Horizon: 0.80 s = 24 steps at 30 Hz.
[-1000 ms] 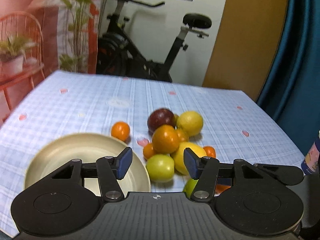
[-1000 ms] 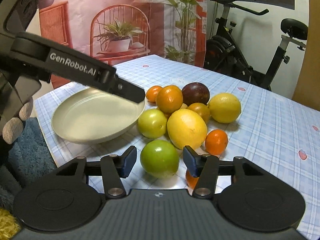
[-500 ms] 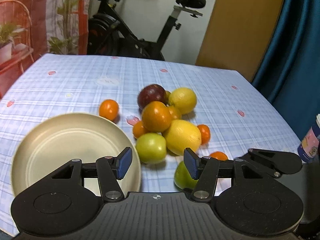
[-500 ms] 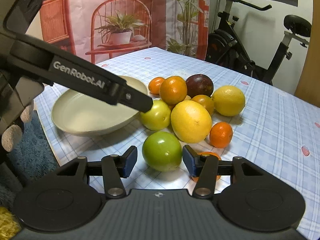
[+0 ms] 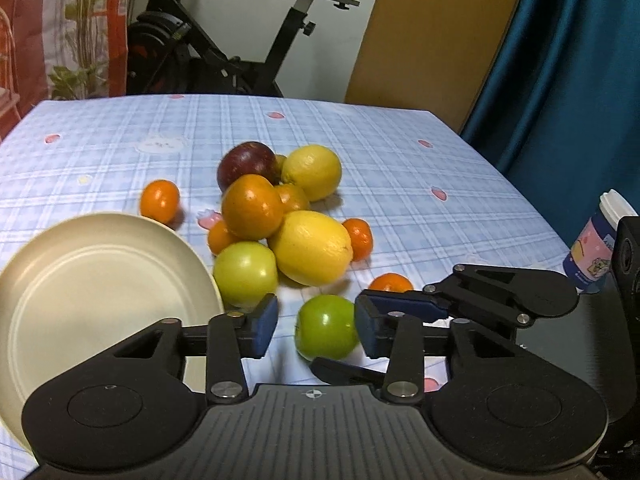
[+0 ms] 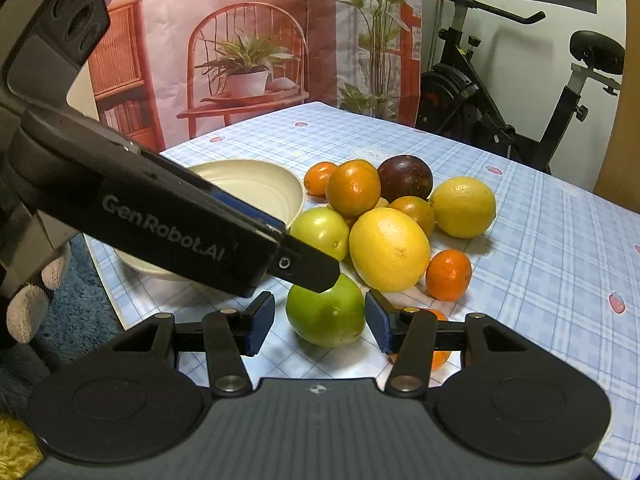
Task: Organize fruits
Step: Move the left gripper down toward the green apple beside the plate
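At the far left of the left wrist view sat the empty cream plate (image 5: 100,292), its rim close beside a pale green fruit (image 5: 245,274). The pile lay just right of it on the blue checked counter (image 5: 400,184): a large orange (image 5: 252,206), a dark purple fruit (image 5: 246,164), two lemons (image 5: 312,246) and several small mandarins (image 5: 159,200).

The left gripper (image 5: 316,330) had just been closing; its blue pads stood narrower than a second before, with the bright green apple (image 5: 326,332) seen between them. The apple lay beyond the fingertips, on the counter, and no pad pressed on it. Across the second the plate and pile had also slid lower and larger in that view, which I read as this gripper tilting down toward the fruit.

Further right, the right gripper (image 6: 316,322) had kept its opening unchanged, partly open, straddling the same green apple (image 6: 325,312) with a small gap on each side. In its view the other gripper's finger now reached down to the apple's top; whether it touched I could not tell.

Nothing was in the plate, so the sorting seemed barely begun. With both grippers converging on one apple, they risked colliding or knocking it away. At the right counter edge stood a small cup (image 5: 596,248).
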Tool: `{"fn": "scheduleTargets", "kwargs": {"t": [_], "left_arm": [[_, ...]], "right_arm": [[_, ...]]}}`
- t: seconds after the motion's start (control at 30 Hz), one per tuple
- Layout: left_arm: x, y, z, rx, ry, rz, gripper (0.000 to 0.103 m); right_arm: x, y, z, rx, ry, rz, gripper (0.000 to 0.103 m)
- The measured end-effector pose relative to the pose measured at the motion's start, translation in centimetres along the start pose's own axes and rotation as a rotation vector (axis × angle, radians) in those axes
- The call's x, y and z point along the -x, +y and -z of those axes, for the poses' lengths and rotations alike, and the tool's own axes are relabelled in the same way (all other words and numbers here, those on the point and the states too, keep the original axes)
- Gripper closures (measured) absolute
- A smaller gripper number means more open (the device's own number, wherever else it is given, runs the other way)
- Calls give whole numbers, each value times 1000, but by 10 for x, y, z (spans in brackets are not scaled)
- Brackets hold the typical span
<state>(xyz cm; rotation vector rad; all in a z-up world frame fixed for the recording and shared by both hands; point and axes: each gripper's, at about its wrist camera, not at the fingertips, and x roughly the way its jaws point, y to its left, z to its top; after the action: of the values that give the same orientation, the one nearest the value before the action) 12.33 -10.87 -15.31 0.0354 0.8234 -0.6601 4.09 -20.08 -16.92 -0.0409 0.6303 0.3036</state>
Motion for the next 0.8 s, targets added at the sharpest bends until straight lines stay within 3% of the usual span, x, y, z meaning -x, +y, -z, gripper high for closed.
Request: {"fn": "scheduleTargets", "kwargs": {"t": [0.3, 0.73, 0.8], "left_arm": [[-12, -1, 2, 20, 42, 32, 62], [-7, 3, 0, 35, 21, -8, 59], [-8, 3, 0, 37, 22, -8, 59]], "right_arm": [[-1, 0, 0, -1, 0, 4, 50], [-7, -4, 2, -19, 29, 18, 50], [-8, -3, 3, -17, 26, 15, 55]]}}
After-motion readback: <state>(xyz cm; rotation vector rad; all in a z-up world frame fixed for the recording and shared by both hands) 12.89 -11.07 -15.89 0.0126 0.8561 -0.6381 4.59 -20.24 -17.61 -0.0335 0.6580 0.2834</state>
